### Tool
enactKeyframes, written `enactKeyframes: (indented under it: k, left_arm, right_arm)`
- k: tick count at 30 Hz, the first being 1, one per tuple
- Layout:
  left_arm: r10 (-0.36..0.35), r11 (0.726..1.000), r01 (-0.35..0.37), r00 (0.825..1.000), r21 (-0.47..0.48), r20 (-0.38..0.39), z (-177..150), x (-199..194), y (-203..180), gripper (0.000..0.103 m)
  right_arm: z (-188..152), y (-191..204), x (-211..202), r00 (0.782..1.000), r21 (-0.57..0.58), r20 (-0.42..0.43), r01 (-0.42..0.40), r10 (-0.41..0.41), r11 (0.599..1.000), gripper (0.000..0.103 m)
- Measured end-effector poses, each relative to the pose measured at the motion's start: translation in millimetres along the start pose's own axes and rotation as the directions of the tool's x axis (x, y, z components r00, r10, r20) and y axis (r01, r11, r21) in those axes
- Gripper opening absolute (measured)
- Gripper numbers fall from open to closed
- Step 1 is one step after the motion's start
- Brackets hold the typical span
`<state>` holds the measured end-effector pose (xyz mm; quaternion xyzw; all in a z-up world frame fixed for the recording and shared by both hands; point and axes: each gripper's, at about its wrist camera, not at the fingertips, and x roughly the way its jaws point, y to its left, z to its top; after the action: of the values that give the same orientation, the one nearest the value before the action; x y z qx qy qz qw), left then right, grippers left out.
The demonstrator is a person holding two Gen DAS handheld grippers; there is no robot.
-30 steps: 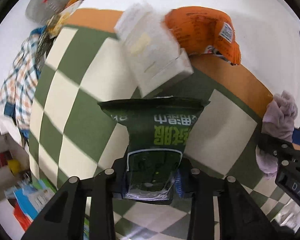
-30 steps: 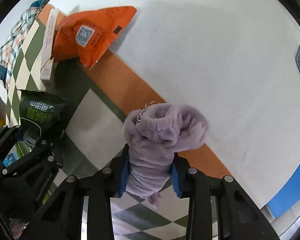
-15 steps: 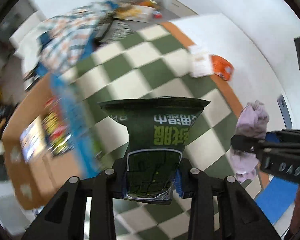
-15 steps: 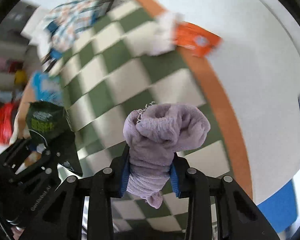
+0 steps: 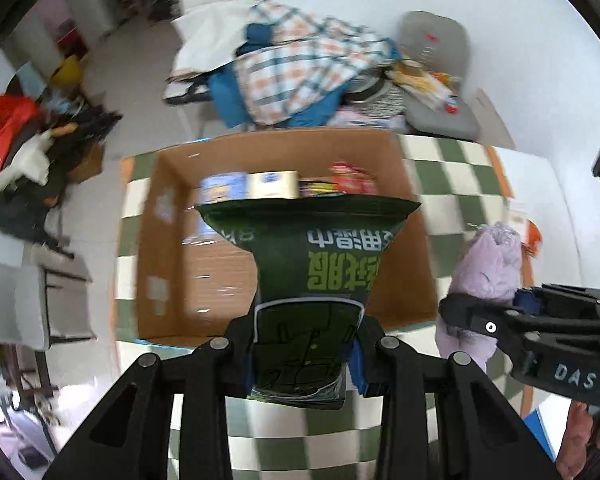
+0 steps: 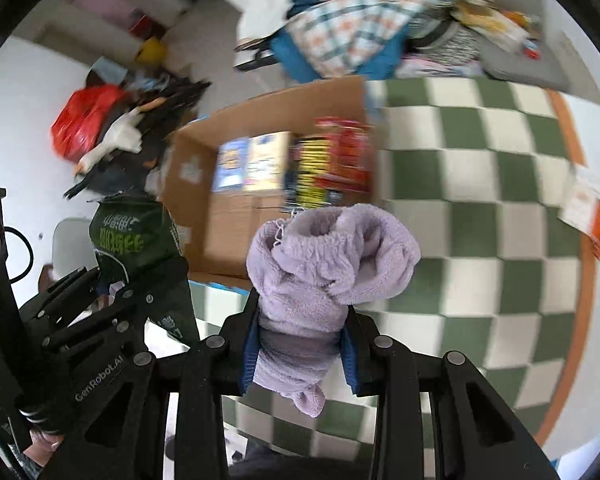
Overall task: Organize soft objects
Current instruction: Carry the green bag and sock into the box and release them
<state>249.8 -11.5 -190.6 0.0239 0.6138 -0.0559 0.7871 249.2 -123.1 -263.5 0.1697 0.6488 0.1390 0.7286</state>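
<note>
My left gripper [image 5: 304,354] is shut on a dark green snack bag [image 5: 312,264] with white and green print, held above an open cardboard box [image 5: 168,184]. My right gripper [image 6: 300,350] is shut on a bundled lilac fleece cloth [image 6: 332,256], which hangs over the green-and-white checkered mat beside the box [image 6: 324,92]. In the left wrist view the lilac cloth [image 5: 488,268] and the right gripper appear at the right. The right wrist view shows the green bag [image 6: 132,240] at the left. Several packets and small cartons [image 6: 296,160] stand along the box's far wall.
The checkered mat [image 6: 480,184] has an orange border. An orange packet and a white box [image 6: 592,208] lie near its right edge. A heap of plaid and blue fabric [image 5: 300,64], a grey cushion [image 5: 440,40] and floor clutter with a red bag [image 6: 84,120] lie beyond.
Both grippers swung away from the orange packet and white box and rose. The cardboard box has come under the left gripper. Both grips are unchanged.
</note>
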Motion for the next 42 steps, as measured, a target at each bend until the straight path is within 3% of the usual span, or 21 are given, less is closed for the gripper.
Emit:
enactKeyframes:
  k: [6,11,18,24,28,33,35,38,42]
  left_arm:
    - [-0.026,0.994,0.015,0.995,-0.105,-0.101,20.9,44.7,73.8,0.032]
    - [-0.081,0.985,0.052,0.982,-0.164,-0.172,34.8,82.4,107.3,0.032]
    - [-0.119,0.984,0.080,0.961,-0.158,-0.251,40.3,116.0,114.4,0.032]
    - [-0.122,0.984,0.075,0.947,-0.164,-0.296,42.3,126.8,118.7,0.034]
    - [-0.115,0.983,0.069,0.953,-0.170,-0.279,42.6,122.7,122.4,0.052]
    - [-0.085,0.984,0.045,0.969,-0.173,-0.232,40.2,109.6,127.0,0.076]
    - [-0.074,0.982,0.034,0.975,-0.184,-0.212,37.5,104.4,129.4,0.090]
    - [-0.052,0.979,0.013,0.981,-0.203,-0.188,31.2,96.9,133.1,0.098]
    - [-0.018,0.977,-0.014,0.989,-0.214,-0.148,21.5,86.1,130.2,0.099]
  right_arm:
    - [33.4,67.8,59.6,0.998,-0.019,-0.064,-0.017,0.015,1.000,0.036]
    - [54.4,85.6,113.8,0.995,-0.018,-0.101,0.015,-0.017,1.000,0.036]
    - [66.7,86.2,165.8,0.987,-0.007,-0.150,0.050,-0.050,0.999,0.036]
    - [73.0,87.5,188.1,0.982,-0.009,-0.182,0.053,-0.054,0.999,0.045]
    - [74.7,85.7,193.4,0.981,-0.002,-0.187,0.061,-0.060,0.998,0.068]
    - [75.4,85.4,187.3,0.979,-0.023,-0.168,0.113,-0.115,0.993,0.080]
    - [74.4,83.9,183.7,0.975,-0.034,-0.166,0.141,-0.145,0.989,0.088]
    - [70.3,81.5,176.9,0.968,-0.054,-0.151,0.195,-0.201,0.979,0.095]
    - [61.8,74.8,166.1,0.956,-0.053,-0.132,0.257,-0.261,0.965,0.103]
